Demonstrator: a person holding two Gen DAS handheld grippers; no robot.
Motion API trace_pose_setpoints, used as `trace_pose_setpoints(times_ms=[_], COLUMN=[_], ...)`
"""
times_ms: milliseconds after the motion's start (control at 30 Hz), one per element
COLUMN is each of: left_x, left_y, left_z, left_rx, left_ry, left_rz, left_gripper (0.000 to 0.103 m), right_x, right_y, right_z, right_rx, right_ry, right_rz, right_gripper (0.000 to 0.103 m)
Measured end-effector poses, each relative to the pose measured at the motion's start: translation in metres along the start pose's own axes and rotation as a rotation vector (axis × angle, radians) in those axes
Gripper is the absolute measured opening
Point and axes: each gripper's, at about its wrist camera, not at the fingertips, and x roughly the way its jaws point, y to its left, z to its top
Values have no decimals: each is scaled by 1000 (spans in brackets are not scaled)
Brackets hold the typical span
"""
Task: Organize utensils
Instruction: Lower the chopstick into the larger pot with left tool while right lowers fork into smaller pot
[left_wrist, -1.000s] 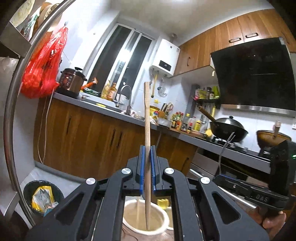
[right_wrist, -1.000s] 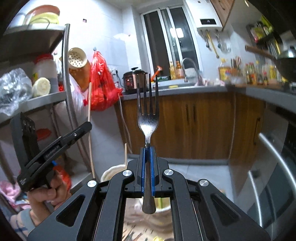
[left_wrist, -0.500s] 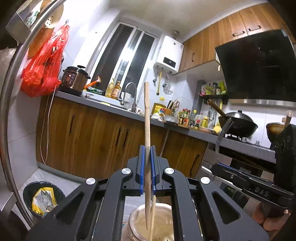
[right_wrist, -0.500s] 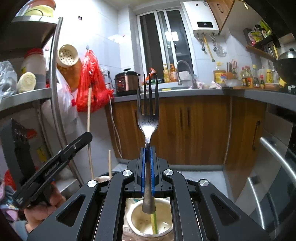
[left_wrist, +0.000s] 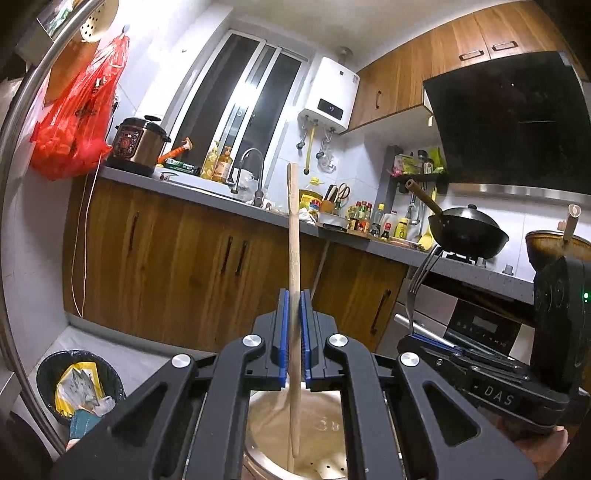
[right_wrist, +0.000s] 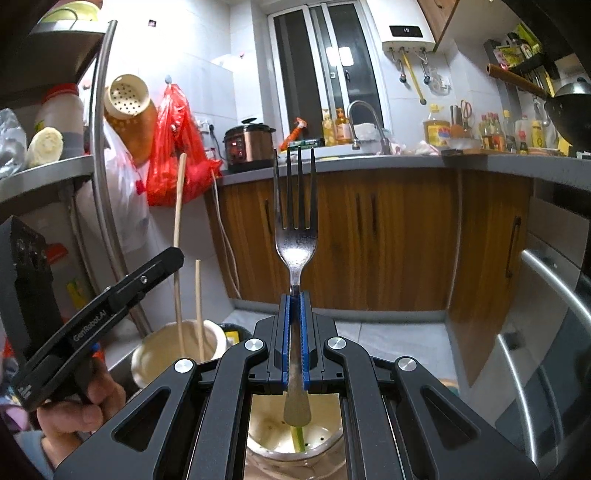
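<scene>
My left gripper (left_wrist: 294, 332) is shut on a wooden chopstick (left_wrist: 293, 236) that stands upright, its lower end inside a cream utensil holder (left_wrist: 325, 432) below the jaws. My right gripper (right_wrist: 294, 332) is shut on a metal fork (right_wrist: 295, 236), tines up, its handle end over a second cream holder (right_wrist: 273, 435) that has a green stick in it. In the right wrist view the left gripper (right_wrist: 110, 291) is at the left, with the held chopstick (right_wrist: 178, 240) and another chopstick (right_wrist: 199, 306) in the left holder (right_wrist: 155, 354). The fork (left_wrist: 421, 273) also shows in the left wrist view.
A metal shelf rack pole (right_wrist: 99, 166) stands at the left with jars on its shelves. A red bag (left_wrist: 74, 122) hangs on the wall. A bin (left_wrist: 77, 384) sits on the floor. Wooden cabinets (right_wrist: 388, 240) and a crowded counter (left_wrist: 207, 192) run across the back.
Both grippers moved down towards the holders. The chopstick's lower end went deeper into the left holder. The fork's handle end came down over the right holder.
</scene>
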Motion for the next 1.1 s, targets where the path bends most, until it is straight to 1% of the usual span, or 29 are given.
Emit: trace_pose_setpoints(times_ms=[167, 300, 500, 700, 900, 1067, 1100], left_x=[1, -6, -11, -6, -2, -4, -5], left_y=[0, -5, -8, -9, -13, -12, -12], left_z=[-5, -9, -16, -24, -25, -25, -25], left_rx=[13, 54, 101, 97, 106, 114, 114], left_ry=[20, 43, 116, 168, 184, 184, 182], left_rz=[-2, 2, 23, 34, 36, 55, 57], left_gripper=[6, 6, 6, 6, 6, 6, 8], right_x=[0, -1, -3, 4, 9, 12, 12], right_y=[-1, -1, -1, 5, 10, 8, 7], right_z=[-8, -17, -24, -32, -37, -36, -36], right_rx=[-11, -22, -36, -45, -59, -50, -49], right_ry=[21, 56, 107, 166, 197, 211, 209], right_rz=[-5, -18, -37, -36, -38, -53, -55], right_gripper=[6, 6, 6, 6, 6, 6, 6])
